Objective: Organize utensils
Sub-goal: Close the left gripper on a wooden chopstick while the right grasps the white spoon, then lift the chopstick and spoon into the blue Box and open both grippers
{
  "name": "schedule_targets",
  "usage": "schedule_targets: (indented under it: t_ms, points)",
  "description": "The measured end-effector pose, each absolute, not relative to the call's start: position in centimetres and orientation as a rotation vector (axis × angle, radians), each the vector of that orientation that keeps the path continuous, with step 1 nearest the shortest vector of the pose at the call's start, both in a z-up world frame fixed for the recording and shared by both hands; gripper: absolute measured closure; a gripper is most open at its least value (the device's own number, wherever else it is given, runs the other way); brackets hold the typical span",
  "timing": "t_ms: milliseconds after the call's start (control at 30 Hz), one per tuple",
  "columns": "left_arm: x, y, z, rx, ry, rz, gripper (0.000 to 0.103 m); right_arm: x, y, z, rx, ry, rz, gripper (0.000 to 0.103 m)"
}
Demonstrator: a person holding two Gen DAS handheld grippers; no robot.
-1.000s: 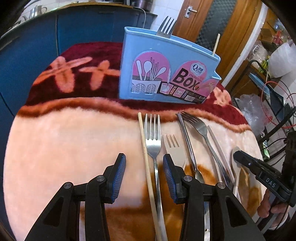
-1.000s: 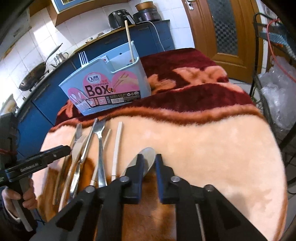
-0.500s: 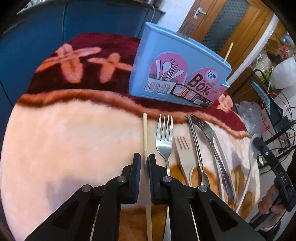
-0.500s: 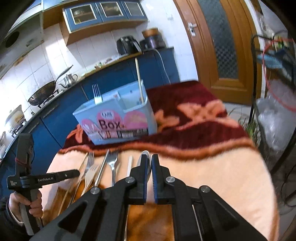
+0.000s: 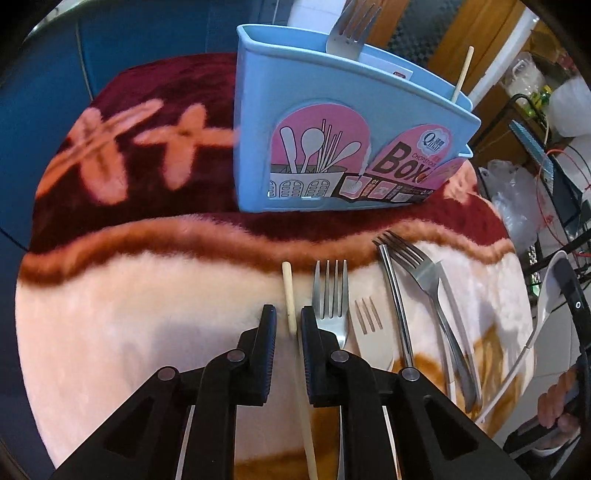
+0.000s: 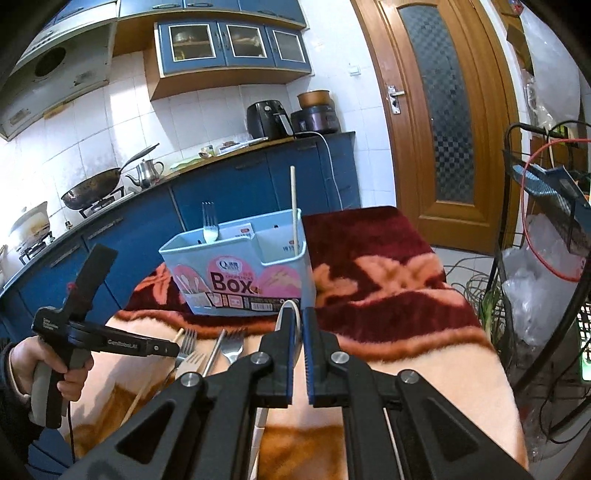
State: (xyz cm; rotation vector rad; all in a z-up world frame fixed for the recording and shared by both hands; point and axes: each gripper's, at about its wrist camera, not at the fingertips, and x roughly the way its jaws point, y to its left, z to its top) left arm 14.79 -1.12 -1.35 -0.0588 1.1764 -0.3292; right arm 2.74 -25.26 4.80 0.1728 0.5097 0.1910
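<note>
A light blue utensil box (image 5: 343, 147) stands on the blanket-covered table, with a fork (image 5: 349, 31) and a chopstick (image 5: 461, 70) standing in it; it also shows in the right wrist view (image 6: 240, 273). My left gripper (image 5: 288, 321) is shut on a wooden chopstick (image 5: 290, 299), lifting it over the table. Beside it lie forks (image 5: 330, 302), a wooden fork (image 5: 373, 328) and more metal utensils (image 5: 424, 288). My right gripper (image 6: 299, 317) is shut on a white spoon (image 6: 290, 308), held up in front of the box.
The table carries a fuzzy cream and maroon blanket (image 5: 129, 295). Blue kitchen cabinets (image 6: 229, 192) stand behind it, a wooden door (image 6: 443, 129) and a wire rack with plastic bags (image 6: 546, 258) to the right.
My left gripper closed on the chopstick and moved closer to the box. My right gripper closed on the spoon and lifted it off the table, tilting the view upward.
</note>
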Motion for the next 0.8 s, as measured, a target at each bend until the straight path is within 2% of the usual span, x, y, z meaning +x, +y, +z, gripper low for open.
schedule_targets:
  t_ms: [67, 300, 500, 800]
  points:
    - [14.6, -0.6, -1.2, -0.088, 1.156, -0.343, 0.099, 2.8, -25.1, 5.0, 0.169, 0.501, 0.192, 0.097]
    - [12.3, 1.7, 2.0, -0.225, 0.965, -0.397, 0.099, 2.8, -24.8, 5.9, 0.152, 0.451, 0.186, 0.097]
    - [11.0, 1.6, 6.9, -0.153, 0.700, -0.325, 0.099, 3.2, -24.6, 7.0, 0.144, 0.401, 0.172, 0.097]
    - [12.2, 1.2, 12.0, -0.167, 0.507, -0.311, 0.099, 4.1, -24.4, 8.4, 0.120, 0.342, 0.156, 0.097]
